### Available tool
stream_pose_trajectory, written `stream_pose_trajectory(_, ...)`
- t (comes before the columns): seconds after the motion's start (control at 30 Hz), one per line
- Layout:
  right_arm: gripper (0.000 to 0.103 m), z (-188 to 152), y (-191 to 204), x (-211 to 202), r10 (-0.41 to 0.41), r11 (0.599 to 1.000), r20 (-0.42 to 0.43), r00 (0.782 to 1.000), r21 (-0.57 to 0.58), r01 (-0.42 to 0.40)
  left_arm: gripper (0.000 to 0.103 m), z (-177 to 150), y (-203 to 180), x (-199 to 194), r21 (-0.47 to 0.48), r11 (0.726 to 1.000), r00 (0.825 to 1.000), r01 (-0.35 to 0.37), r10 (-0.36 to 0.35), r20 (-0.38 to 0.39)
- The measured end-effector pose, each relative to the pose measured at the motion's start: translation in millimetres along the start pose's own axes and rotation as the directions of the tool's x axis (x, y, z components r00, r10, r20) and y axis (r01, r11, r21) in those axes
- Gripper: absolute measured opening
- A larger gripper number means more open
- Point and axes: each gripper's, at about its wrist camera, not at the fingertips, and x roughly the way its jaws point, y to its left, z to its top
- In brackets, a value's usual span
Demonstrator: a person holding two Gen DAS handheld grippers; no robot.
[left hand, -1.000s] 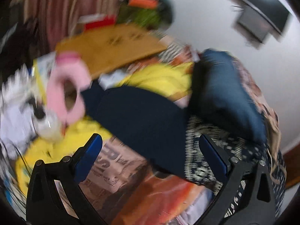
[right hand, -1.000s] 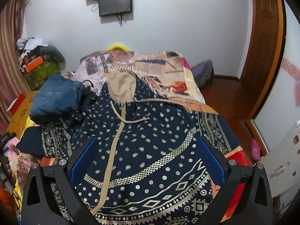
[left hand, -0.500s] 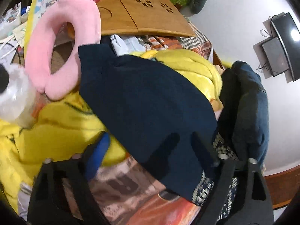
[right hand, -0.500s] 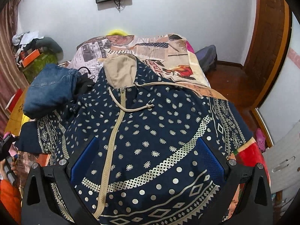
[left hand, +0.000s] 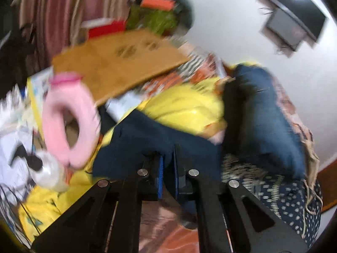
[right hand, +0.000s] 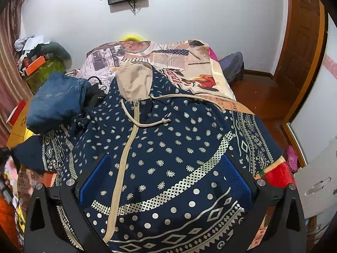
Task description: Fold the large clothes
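Note:
A navy hoodie [right hand: 168, 143] with cream dots, a beige zipper and a beige hood lies spread front-up on the bed. My right gripper [right hand: 166, 181] is open just above its lower front, holding nothing. The hoodie's plain navy sleeve end [left hand: 151, 145] reaches off the bed's left side, also seen in the right wrist view [right hand: 29, 151]. My left gripper [left hand: 167, 175] is shut on that sleeve's edge; the left wrist view is motion-blurred.
Folded blue jeans [right hand: 56, 101] lie on the hoodie's left shoulder, also in the left wrist view [left hand: 265, 113]. A pink neck pillow [left hand: 69, 122], a yellow blanket [left hand: 185, 107], a wooden lap tray [left hand: 118, 63] and clutter sit left of the bed. A printed bedsheet [right hand: 168, 57] covers the bed.
My left gripper closed from wide open onto the navy sleeve edge and its view swung upward. My right gripper moved slightly closer over the hoodie and stayed open.

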Motion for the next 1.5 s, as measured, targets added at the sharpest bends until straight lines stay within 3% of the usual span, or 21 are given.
stream_pose_trajectory(0.17, 0.103, 5.2, -1.9, -8.6, 0.016, 1.0, 0.034, 0.999, -0.016, -0.016, 0.006, 18.0, -65.0, -63.7, 0.162, 0.982, 0.983, 0.095, -0.118, 0.143)
stream_pose_trajectory(0.43, 0.103, 18.5, -5.0, -18.5, 0.072, 0.996, 0.086, 0.994, -0.064, -0.067, 0.006, 25.4, -166.6, -135.2, 0.367, 0.886, 0.909, 0.283, -0.37, 0.192)
stream_pose_trajectory(0.6, 0.103, 23.5, -6.4, -20.4, 0.112, 0.991, 0.104, 0.988, -0.089, -0.103, 0.006, 16.5, -233.5, -145.8, 0.45, 0.809, 0.871, 0.379, -0.476, 0.123)
stream_pose_trajectory(0.73, 0.103, 25.0, -12.0, -20.6, 0.131, 0.988, 0.108, 0.985, -0.095, -0.121, 0.006, -4.6, -283.2, -142.4, 0.511, 0.748, 0.857, 0.423, -0.513, 0.042)
stream_pose_trajectory(0.83, 0.103, 24.4, -17.5, -18.8, 0.13, 0.988, 0.105, 0.986, -0.097, -0.119, 0.006, -28.4, -319.7, -136.0, 0.545, 0.688, 0.838, 0.479, -0.544, -0.05)
stream_pose_trajectory(1.0, 0.103, 18.9, -29.5, -15.5, 0.117, 0.99, 0.09, 0.989, -0.088, -0.109, 0.006, -78.4, -369.2, -121.0, 0.572, 0.601, 0.81, 0.558, -0.544, -0.219)
stream_pose_trajectory(1.1, 0.103, 15.3, -38.1, -11.9, 0.107, 0.992, 0.076, 0.991, -0.077, -0.101, 0.006, -114.0, -390.6, -106.0, 0.569, 0.554, 0.788, 0.607, -0.509, -0.345)
stream_pose_trajectory(1.3, 0.103, 6.5, -54.4, -7.7, 0.081, 0.995, 0.051, 0.995, -0.065, -0.078, 0.006, -186.8, -407.8, -78.3, 0.583, 0.487, 0.758, 0.651, -0.376, -0.533)
stream_pose_trajectory(1.5, 0.103, 1.1, -64.5, -2.4, 0.049, 0.997, 0.023, 0.999, -0.066, -0.047, 0.007, -238.8, -402.6, -62.1, 0.604, 0.441, 0.737, 0.664, -0.25, -0.627)
